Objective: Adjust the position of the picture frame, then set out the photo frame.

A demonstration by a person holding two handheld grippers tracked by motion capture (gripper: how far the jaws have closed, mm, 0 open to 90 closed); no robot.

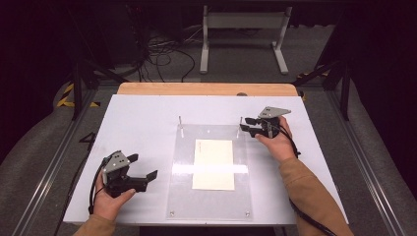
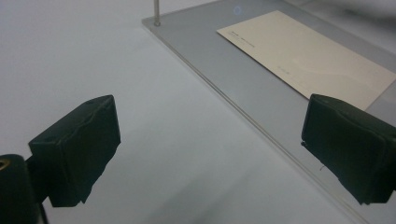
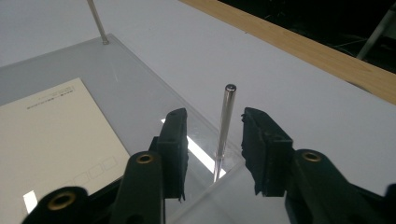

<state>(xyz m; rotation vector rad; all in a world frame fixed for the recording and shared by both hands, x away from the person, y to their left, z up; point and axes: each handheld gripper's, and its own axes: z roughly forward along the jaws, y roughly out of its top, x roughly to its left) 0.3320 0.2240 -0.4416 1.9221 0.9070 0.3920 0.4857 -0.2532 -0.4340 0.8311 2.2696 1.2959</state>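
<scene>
High view showed the right gripper (image 1: pixel 247 124) at the far right corner of a clear acrylic plate (image 1: pixel 211 201), its jaws parted on either side of a thin metal pin (image 1: pixel 241 121) standing upright at that corner. Right gripper view made it plain: the pin (image 3: pixel 224 126) stood between the two black jaws, touching neither, so the grip was not yet made. The left gripper (image 1: pixel 153 175) waited near the plate's left edge, jaws wide apart and holding nothing, above the bare white table (image 1: pixel 137 123).

Judging from this, the work was only at its start: the pin was approached but not grasped, and closing on it was left to do. A second pin (image 1: pixel 180 121) stood untouched at the far left corner.

The plate was flat, rectangular and glossy, with a bright strip of glare across it. A cream envelope (image 1: pixel 213 164), matt and rectangular, with small printed boxes at one edge, lay at the plate's middle; whether on it or beneath it could not be told. The pins were slender, polished cylinders with rounded tops. The jaw pads looked like dull, slightly rough rubber.
</scene>
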